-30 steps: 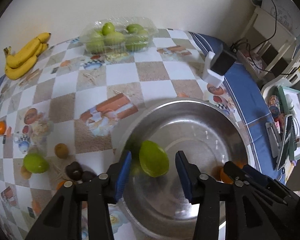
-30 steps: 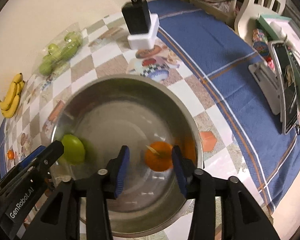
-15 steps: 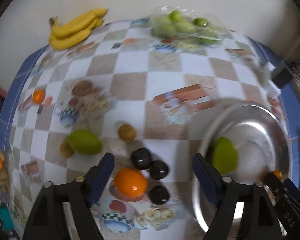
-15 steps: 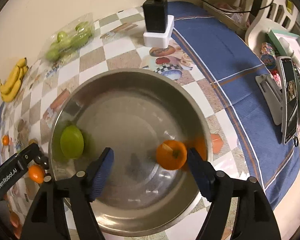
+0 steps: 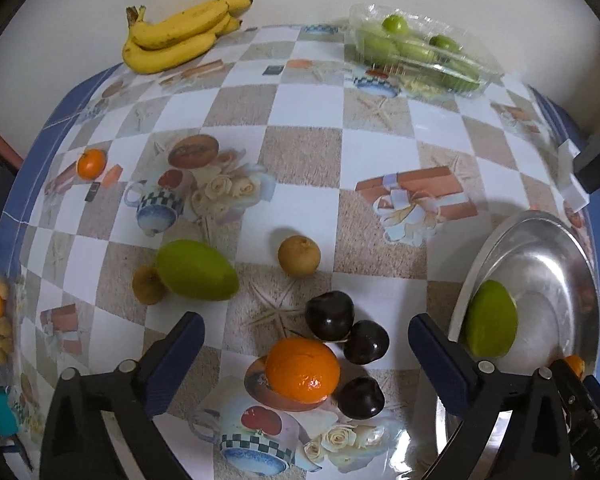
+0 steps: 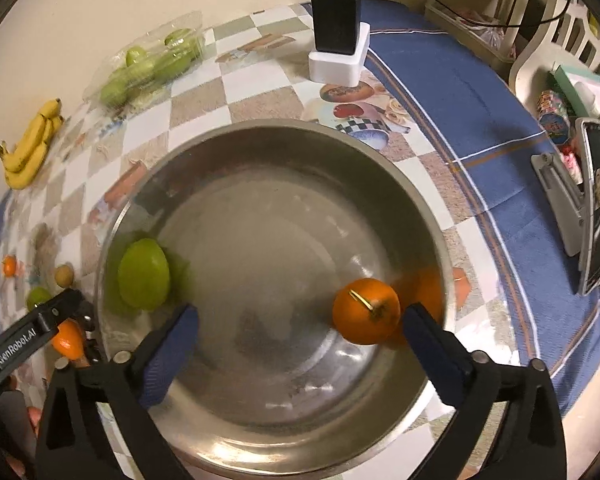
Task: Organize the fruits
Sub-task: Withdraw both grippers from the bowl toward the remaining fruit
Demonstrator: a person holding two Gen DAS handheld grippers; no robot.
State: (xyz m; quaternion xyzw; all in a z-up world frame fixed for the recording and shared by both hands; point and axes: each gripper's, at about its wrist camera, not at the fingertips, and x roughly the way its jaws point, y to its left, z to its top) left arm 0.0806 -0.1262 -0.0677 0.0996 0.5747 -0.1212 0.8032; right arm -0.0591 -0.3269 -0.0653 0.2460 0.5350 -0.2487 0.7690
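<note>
Right wrist view: fruit in the steel bowl [image 6: 276,136].
Right claw [image 6: 300,332] and left claw [image 5: 306,340] gape empty, just opened; orange [image 6: 366,316] and green mango [image 6: 143,274] lie inside it.

In my steel bowl [image 6: 260,136] a green mango [image 6: 143,274] lies by the left wall, an orange [image 6: 366,311] by the right. Left of the bowl sit another orange [image 5: 302,371], three dark plums [image 5: 329,314] and a second mango [image 5: 196,270].

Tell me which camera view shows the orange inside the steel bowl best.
The right wrist view: the orange lies unobstructed on the steel bowl's floor, stem visible. The left wrist view shows only a sliver of it behind the tongs.
</note>
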